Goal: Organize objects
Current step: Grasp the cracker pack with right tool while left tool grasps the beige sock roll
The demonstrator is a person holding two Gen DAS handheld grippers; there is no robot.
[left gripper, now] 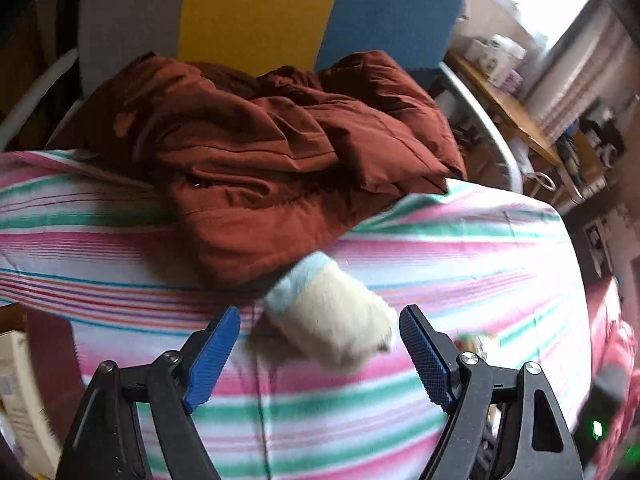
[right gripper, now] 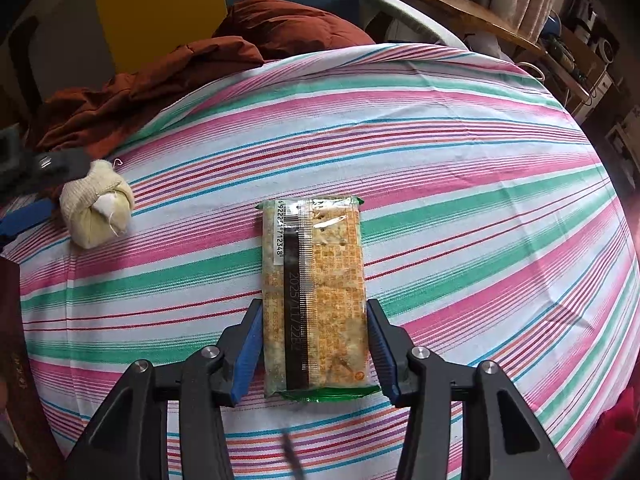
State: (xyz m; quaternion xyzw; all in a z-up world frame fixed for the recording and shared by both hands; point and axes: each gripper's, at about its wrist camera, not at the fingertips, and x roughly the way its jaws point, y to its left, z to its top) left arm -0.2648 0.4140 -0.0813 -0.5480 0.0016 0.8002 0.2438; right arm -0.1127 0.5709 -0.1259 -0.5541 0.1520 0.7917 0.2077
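Left wrist view: the left gripper (left gripper: 320,354) hangs over the striped bedsheet (left gripper: 460,248) with its fingers (left gripper: 216,360) spread wide and nothing between the pads. A rolled cream sock with a pale blue cuff (left gripper: 332,312) lies just ahead of the tips, close to the rust-brown jacket (left gripper: 260,152). The picture is smeared, so I would steady the hand first, centre the roll between the pads, then come down and close across its middle, clear of the jacket.

Right wrist view: the right gripper (right gripper: 316,344) has its fingers (right gripper: 250,344) drawn in narrow against the long sides of a cracker packet (right gripper: 316,292), which lies flat on the sheet. The pads look to be touching the wrapper. The film is slippery and the contents brittle, so squeeze only enough to hold, and lift straight up.
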